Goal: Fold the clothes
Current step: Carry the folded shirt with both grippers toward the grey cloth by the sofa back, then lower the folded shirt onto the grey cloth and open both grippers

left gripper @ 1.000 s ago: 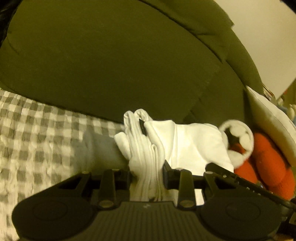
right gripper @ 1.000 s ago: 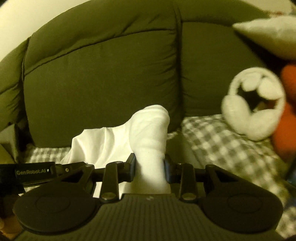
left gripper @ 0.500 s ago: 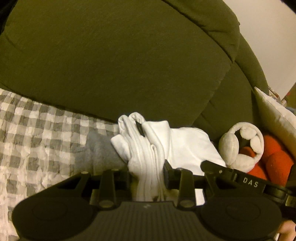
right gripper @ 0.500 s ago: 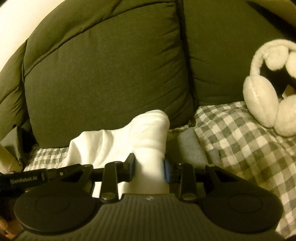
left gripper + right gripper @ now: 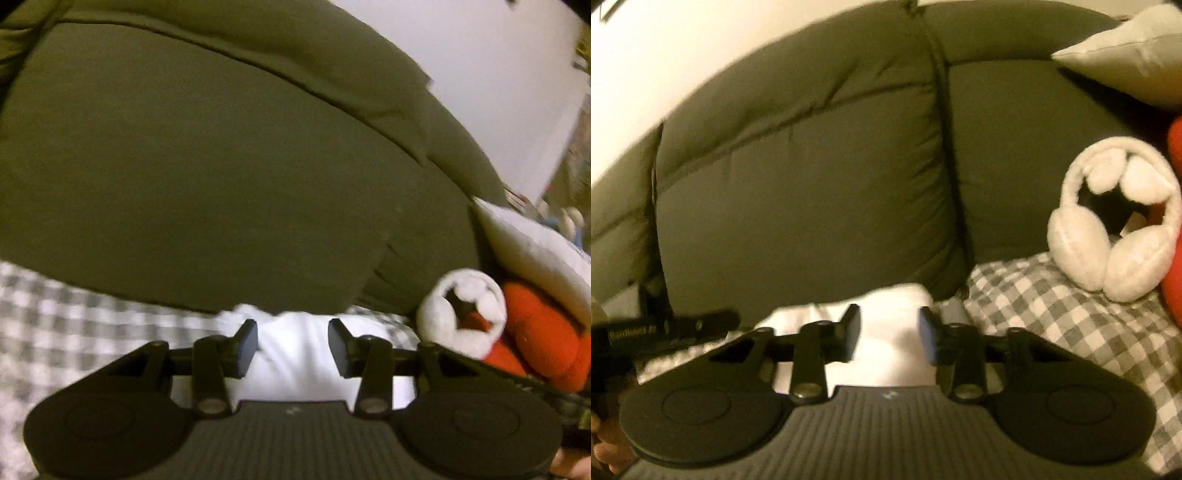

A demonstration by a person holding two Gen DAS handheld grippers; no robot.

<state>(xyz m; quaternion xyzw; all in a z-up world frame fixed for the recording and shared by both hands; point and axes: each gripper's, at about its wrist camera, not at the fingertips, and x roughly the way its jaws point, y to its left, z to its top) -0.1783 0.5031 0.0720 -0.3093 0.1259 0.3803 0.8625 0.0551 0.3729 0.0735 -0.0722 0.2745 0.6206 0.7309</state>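
A white garment [image 5: 295, 365] lies bunched on the checked sofa cover, low against the back cushion. My left gripper [image 5: 292, 341] has its jaws opening. The white cloth sits slack between and behind the pads and no longer stands above them. In the right wrist view the same white garment [image 5: 892, 354] fills the gap of my right gripper [image 5: 889, 332], whose jaws are closing with both pads against the fold. The left gripper's black body [image 5: 665, 328] shows at the left edge of that view. Both views are slightly blurred.
An olive sofa back cushion [image 5: 221, 166] rises right behind the cloth. The grey-and-white checked cover [image 5: 1052, 325] spreads over the seat. White plush earmuffs [image 5: 1108, 229], a red plush toy [image 5: 535, 339] and a pale pillow [image 5: 1126, 55] sit to the right.
The left jaws have widened, and the white bunch that stood above them has sunk low. In the right view the fold sits lower between the pads and the camera has swung back towards the earmuffs.
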